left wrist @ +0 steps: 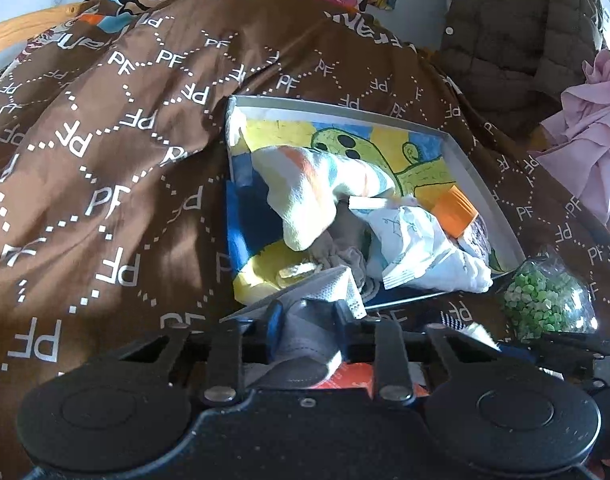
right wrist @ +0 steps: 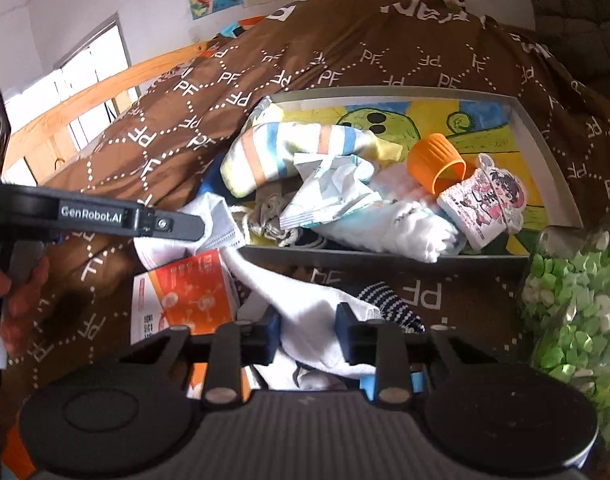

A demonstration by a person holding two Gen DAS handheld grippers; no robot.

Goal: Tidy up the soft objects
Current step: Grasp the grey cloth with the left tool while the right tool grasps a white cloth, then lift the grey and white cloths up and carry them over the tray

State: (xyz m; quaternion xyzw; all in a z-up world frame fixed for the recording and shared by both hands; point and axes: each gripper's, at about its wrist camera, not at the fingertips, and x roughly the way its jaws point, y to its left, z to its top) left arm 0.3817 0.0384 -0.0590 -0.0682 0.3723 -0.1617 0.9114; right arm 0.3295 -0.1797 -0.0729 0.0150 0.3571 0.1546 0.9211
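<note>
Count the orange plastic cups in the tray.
1. The orange cup lies on its side in the tray, right of the striped sock; clothes could hide others.

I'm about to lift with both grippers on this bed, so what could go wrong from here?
1. The left gripper pinches a face mask whose far end overlaps the tray edge; lifting may snag it.
2. The right gripper holds a white cloth lying partly over the orange packet and against the dotted sock, which could be dragged along.
</note>
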